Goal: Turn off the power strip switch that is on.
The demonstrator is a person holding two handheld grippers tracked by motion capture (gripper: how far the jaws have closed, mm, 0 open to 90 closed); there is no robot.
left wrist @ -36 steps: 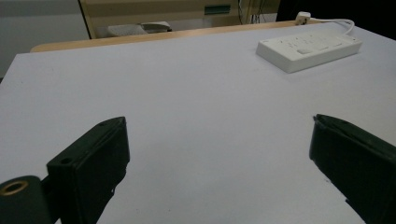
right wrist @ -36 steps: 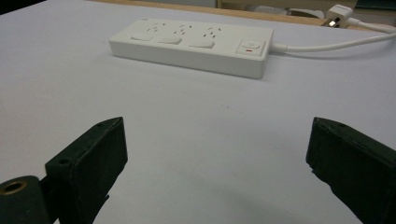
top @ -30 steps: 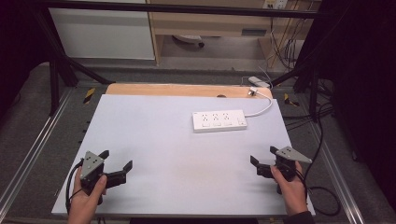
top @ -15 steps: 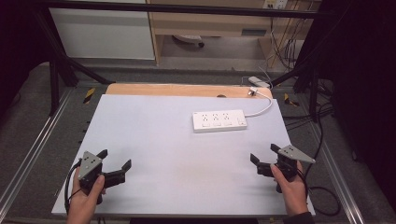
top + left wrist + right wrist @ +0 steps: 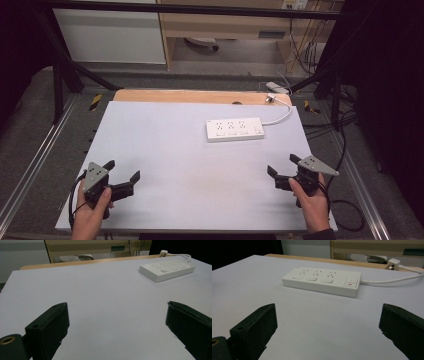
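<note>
A white power strip (image 5: pixel 235 129) with three socket groups and a switch lies flat on the white table top (image 5: pixel 175 150), right of the middle; its white cable (image 5: pixel 280 117) runs to a plug (image 5: pixel 271 97) at the back edge. The power strip (image 5: pixel 322 281) is ahead of the right gripper view and the power strip (image 5: pixel 167 269) sits far right in the left gripper view. My left gripper (image 5: pixel 121 170) rests open near the front left corner, nothing between its jaws. At the front right my right gripper (image 5: pixel 283 166) is open and empty too.
A wooden strip (image 5: pixel 190 96) borders the table's far edge. Metal rails (image 5: pixel 45 145) run along both sides. Cables (image 5: pixel 345 210) trail off the right side. A white cabinet (image 5: pixel 110 35) and a wooden shelf stand beyond the table.
Both hands have shifted only slightly; the grippers stay open in about the same places.
</note>
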